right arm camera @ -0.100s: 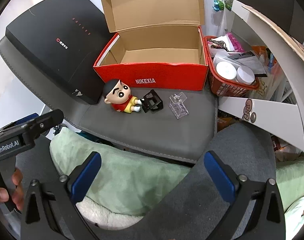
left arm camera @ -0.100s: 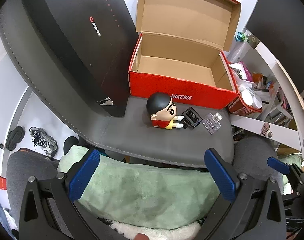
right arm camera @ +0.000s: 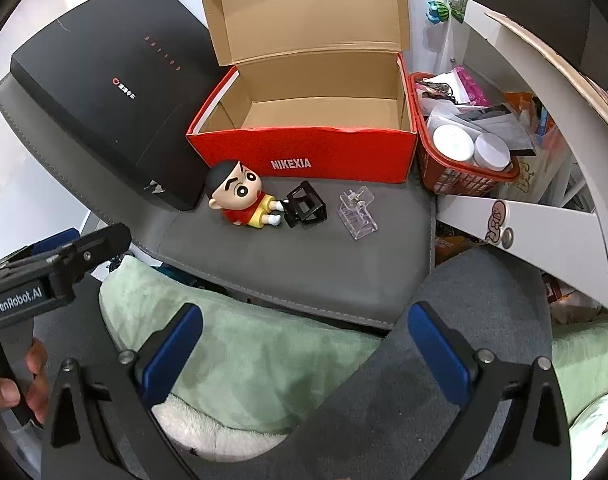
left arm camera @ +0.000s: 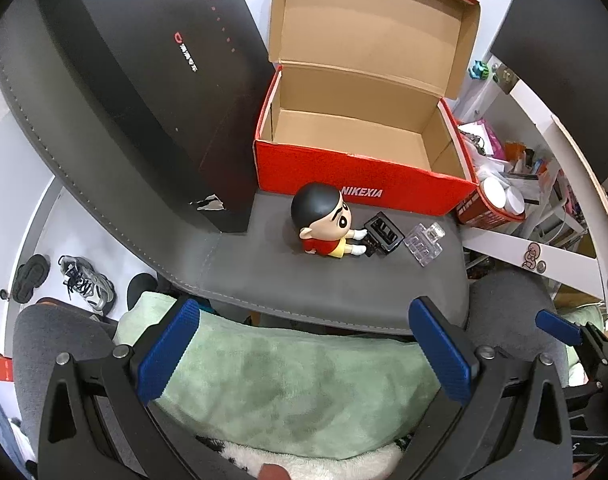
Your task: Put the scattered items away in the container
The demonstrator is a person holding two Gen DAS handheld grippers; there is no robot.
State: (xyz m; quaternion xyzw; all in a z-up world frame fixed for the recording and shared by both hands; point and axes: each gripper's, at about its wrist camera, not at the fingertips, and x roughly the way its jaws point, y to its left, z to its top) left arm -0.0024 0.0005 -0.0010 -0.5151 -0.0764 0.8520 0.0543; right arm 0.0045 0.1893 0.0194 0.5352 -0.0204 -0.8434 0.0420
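An open red shoe box (left arm camera: 356, 178) (right arm camera: 304, 152) stands empty at the back of a grey seat (left arm camera: 324, 280) (right arm camera: 304, 256). In front of it lie a cartoon boy figure (left arm camera: 324, 224) (right arm camera: 240, 196), a small black plastic frame (left arm camera: 384, 236) (right arm camera: 306, 204) touching the figure's feet, and a clear plastic piece (left arm camera: 426, 244) (right arm camera: 358, 212). My left gripper (left arm camera: 304, 352) is open and empty, well short of the items. My right gripper (right arm camera: 304, 352) is open and empty too, over the green blanket (right arm camera: 244, 360).
A large black box (left arm camera: 144, 80) (right arm camera: 104, 92) lies left of the shoe box. A red basket (right arm camera: 464, 168) full of clutter stands to its right beside white shelving (right arm camera: 544, 216). Shoes (left arm camera: 84, 284) lie on the floor at left. The left gripper's body (right arm camera: 44, 276) shows in the right view.
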